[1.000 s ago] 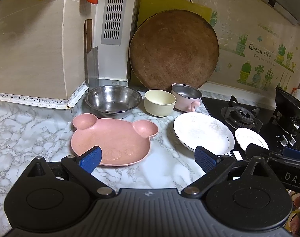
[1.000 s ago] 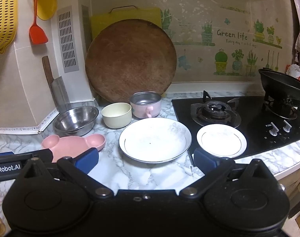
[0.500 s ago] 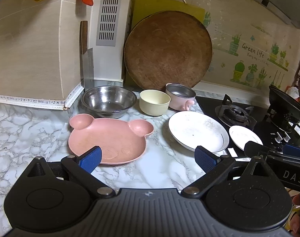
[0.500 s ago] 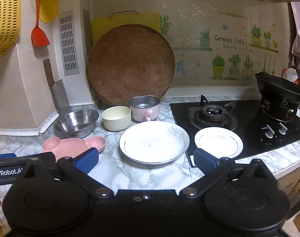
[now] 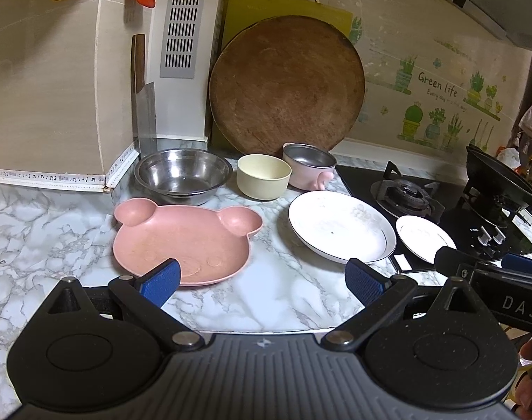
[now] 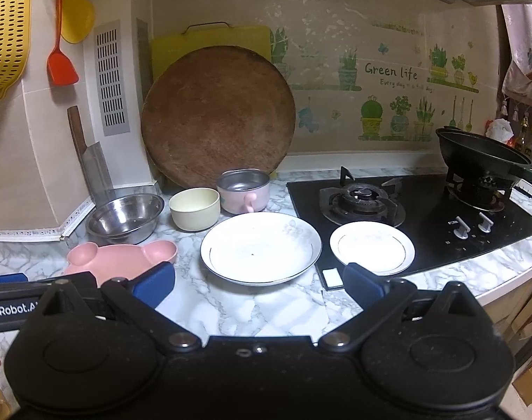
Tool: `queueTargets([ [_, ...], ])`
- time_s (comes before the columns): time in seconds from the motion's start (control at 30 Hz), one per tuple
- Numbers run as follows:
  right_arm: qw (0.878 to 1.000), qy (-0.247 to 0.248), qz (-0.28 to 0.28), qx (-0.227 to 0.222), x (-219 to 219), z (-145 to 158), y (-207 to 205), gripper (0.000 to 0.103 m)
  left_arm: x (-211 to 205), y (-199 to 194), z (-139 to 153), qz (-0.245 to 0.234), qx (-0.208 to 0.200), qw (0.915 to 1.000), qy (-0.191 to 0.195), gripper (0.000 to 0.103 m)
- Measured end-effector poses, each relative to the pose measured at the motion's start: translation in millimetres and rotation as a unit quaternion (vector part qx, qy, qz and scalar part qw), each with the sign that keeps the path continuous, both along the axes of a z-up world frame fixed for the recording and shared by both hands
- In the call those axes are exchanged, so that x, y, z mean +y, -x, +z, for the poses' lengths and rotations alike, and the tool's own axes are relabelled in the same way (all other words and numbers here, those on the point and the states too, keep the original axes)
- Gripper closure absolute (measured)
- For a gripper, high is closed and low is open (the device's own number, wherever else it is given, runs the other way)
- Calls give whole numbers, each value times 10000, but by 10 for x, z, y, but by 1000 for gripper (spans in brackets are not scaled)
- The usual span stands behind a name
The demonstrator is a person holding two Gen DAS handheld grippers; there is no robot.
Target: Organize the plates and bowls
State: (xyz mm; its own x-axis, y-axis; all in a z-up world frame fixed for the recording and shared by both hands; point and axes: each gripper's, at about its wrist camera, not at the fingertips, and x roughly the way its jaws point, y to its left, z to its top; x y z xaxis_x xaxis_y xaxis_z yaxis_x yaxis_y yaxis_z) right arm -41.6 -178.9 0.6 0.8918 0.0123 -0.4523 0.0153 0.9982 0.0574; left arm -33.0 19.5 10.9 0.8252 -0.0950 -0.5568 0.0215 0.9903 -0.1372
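Two empty, wide-open tools, left tool (image 5: 262, 281) and right tool (image 6: 259, 285), hover above the table (image 5: 273, 301); the large white plate (image 6: 260, 248) looks brittle, slick, best pinched at its rim

In the left wrist view, the near edge of the pink bear plate (image 5: 182, 241) is hidden behind one blue pad of the left hand-held gripper (image 5: 262, 281). In the right wrist view, most of this plate (image 6: 122, 257) is covered by the black gripper body. The yellow colander (image 6: 3, 35) is cut off by the left picture edge. The black wok (image 5: 500, 178) is cut at the right edge. Small print under "Green life" is perhaps a slogan, but too small to read.
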Motion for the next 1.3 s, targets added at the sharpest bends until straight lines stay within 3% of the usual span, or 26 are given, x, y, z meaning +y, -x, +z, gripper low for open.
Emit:
queueTargets([
  [0.3, 9999, 30, 99, 26, -37, -11, -119, 1, -55, -150, -56, 24, 84, 9999, -95, 2],
  [0.6, 9991, -100, 343, 226, -167, -95, -538, 1, -198, -538, -100, 180, 239, 9993, -235, 2],
  [0.87, 9968, -238, 535, 549, -360, -201, -957, 1, -270, -927, -212, 255, 532, 9982, -84, 2],
  [1.17, 9872, 11, 986, 1255, -738, -287, -1947, 1, -406, -1632, -459, 25, 1136, 9934, 160, 2],
  [1.3, 9771, 150, 1247, 1717, -828, -383, -2442, 7, -510, -1965, -584, -85, 1433, 9893, 273, 2],
])
